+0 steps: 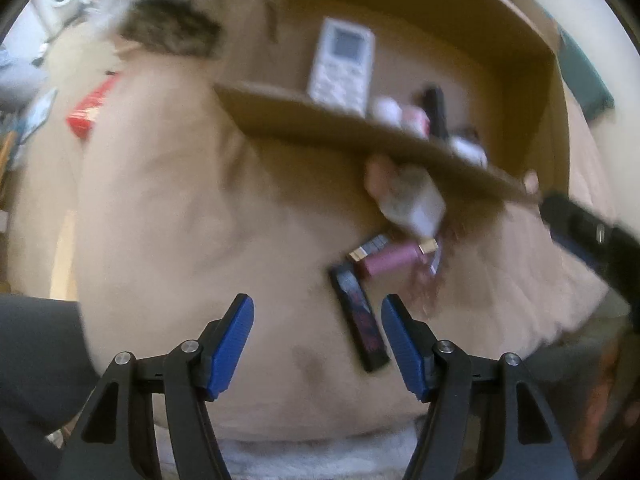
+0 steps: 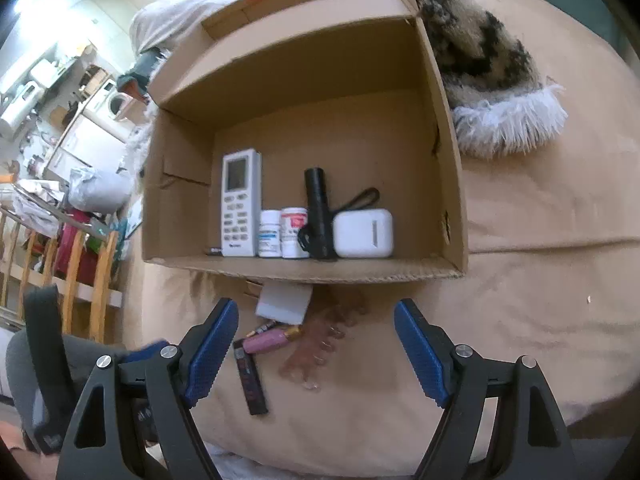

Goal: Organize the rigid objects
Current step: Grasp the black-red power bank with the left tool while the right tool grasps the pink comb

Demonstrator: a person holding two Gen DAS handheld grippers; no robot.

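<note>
An open cardboard box [image 2: 440,160] lies on a beige bed cover. Inside stand a white remote [image 2: 240,204], two white pill bottles [image 2: 284,234], a black flashlight [image 2: 318,216] and a white earbud case [image 2: 363,234]. In front of the box lie a white block [image 2: 284,302], a pink tube [image 2: 266,340], a black flat stick [image 2: 250,378] and a clear pink toe separator [image 2: 320,348]. My right gripper [image 2: 316,348] is open above these loose items. My left gripper [image 1: 318,340] is open, the black stick [image 1: 360,320] near its right finger. The box [image 1: 360,128] and the remote [image 1: 344,64] show blurred there.
A fluffy patterned blanket [image 2: 480,72] lies right of the box. A red box [image 1: 94,106] lies on the cover at left. Wooden railing [image 2: 72,280] and room clutter stand at the far left. The right gripper's arm [image 1: 588,232] reaches in at the left wrist view's right edge.
</note>
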